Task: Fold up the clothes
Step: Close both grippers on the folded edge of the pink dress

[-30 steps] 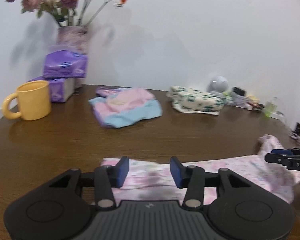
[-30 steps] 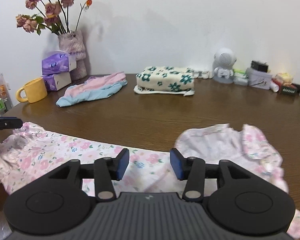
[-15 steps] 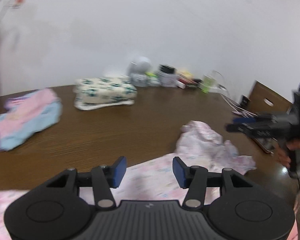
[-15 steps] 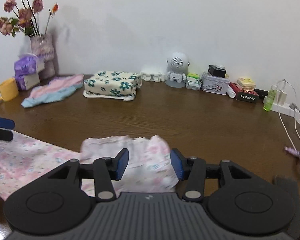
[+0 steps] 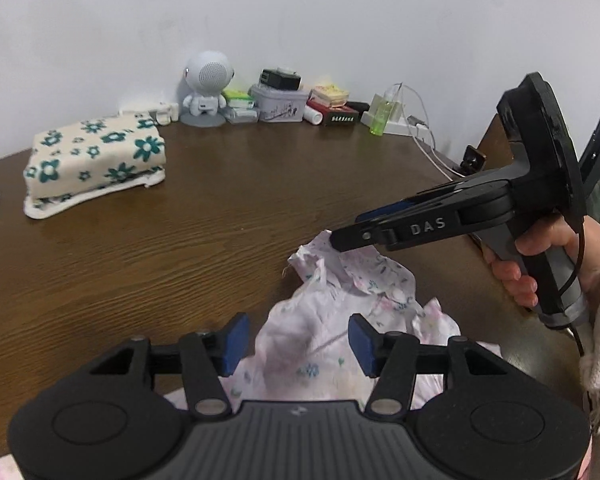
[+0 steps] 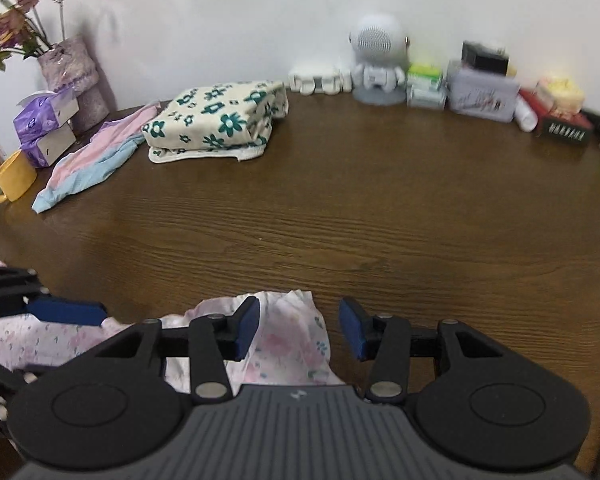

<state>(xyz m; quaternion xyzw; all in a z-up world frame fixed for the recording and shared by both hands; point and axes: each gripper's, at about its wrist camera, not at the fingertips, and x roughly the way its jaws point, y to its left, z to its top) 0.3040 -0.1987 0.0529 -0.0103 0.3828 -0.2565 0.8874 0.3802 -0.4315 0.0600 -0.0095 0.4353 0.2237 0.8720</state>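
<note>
While both grippers are positioned over the pink floral garment (image 5: 340, 344), neither has closed on it; the left gripper (image 5: 298, 338) has its jaws spread wide, with crumpled fabric lying in the gap between the blue pads (image 5: 236, 338) and touching neither pad visibly; the right gripper (image 6: 298, 328) is likewise wide apart, with a raised fold of the garment (image 6: 288, 332) standing against the inner side of its left pad and clear of the other. Seen from the left wrist view, the right gripper (image 5: 342, 242) points down at the far edge of the cloth, its tip at or just above the fabric; contact cannot be confirmed. A hand (image 5: 540, 264) grips its handle. The garment lies bunched at the near edge of the wooden table (image 6: 340, 220); a folded green-flowered cloth (image 6: 220, 120) and a pink and blue garment (image 6: 96, 156) lie well apart, toward the wall.

Compared with one second ago, the left wrist view has swung rightward, away from the mug and flowers; the garment, then spread long and flat, is now gathered into a heap; jaw spacing on both units is unchanged.
</note>
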